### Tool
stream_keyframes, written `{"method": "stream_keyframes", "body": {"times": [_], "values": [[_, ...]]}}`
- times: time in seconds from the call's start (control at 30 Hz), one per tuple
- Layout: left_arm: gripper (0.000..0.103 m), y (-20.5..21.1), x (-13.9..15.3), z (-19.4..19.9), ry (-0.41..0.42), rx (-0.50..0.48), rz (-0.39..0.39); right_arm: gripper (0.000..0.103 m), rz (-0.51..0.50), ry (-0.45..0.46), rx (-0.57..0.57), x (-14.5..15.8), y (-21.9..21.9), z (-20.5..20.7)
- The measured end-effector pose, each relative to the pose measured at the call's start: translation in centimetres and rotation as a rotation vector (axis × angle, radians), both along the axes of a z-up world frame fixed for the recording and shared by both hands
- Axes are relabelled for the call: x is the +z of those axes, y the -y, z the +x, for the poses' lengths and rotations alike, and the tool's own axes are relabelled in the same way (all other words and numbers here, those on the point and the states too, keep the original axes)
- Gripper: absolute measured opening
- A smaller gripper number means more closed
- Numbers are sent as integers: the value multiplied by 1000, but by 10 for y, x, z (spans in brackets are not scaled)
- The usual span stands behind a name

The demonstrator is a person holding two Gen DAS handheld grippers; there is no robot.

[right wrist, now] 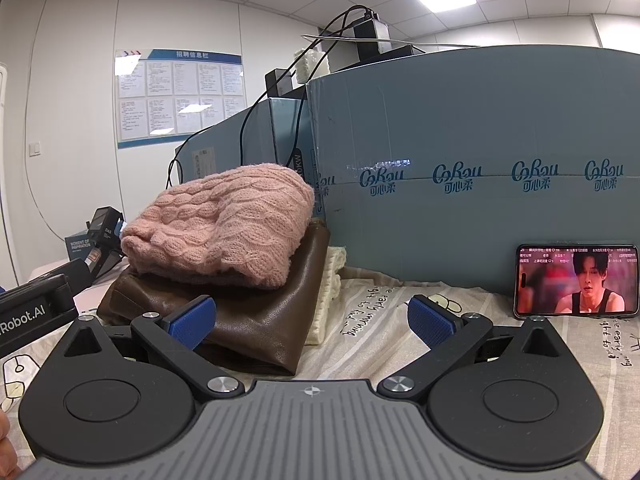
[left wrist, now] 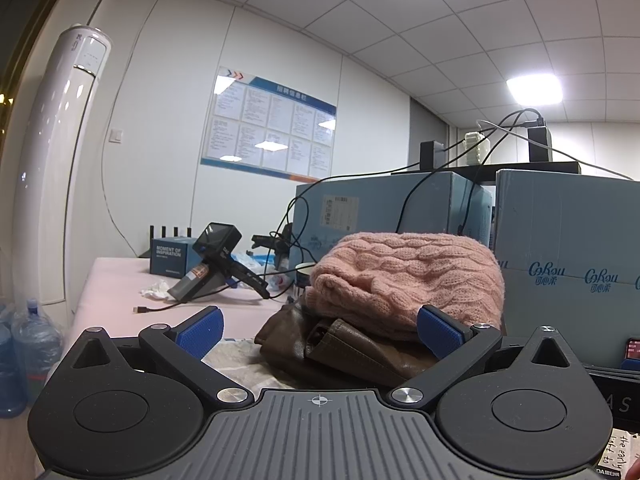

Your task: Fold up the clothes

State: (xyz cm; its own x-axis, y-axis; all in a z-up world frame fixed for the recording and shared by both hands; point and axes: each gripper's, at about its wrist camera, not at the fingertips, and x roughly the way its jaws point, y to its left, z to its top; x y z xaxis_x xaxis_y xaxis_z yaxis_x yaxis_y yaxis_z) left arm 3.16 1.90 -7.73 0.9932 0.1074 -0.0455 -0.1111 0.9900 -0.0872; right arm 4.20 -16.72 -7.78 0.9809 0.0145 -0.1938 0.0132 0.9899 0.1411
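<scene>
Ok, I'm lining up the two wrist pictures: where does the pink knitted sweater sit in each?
Left wrist: pink knitted sweater sits right of centre, folded atop the brown leather garment, just beyond the open left gripper.
Right wrist: left of centre, on the same brown garment.
Shared landmark: the blue cartons behind the pile.

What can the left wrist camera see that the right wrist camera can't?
Only the left wrist view shows the tall white air conditioner, the blue plastic water bottles on the floor and a white crumpled tissue.

Only the right wrist view shows the phone playing a video, the cream knitted garment and the printed bedsheet.

Both show the folded pink cable-knit sweater on the brown leather garment, the blue cardboard boxes, the wall notice board, and an open claw: left claw, right claw.
</scene>
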Motion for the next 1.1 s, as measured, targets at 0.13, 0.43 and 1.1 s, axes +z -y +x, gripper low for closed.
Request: {"method": "stream_keyframes", "body": {"times": [0.13,0.43,1.1], "values": [[103,0,0,0,0,-2,1,103,2,-1,0,0,0,0],[103,1,0,1,-5,-14,3,103,4,-6,0,0,1,1],[103,-2,0,2,-6,-4,-20,103,4,-13,1,0,0,1]]}}
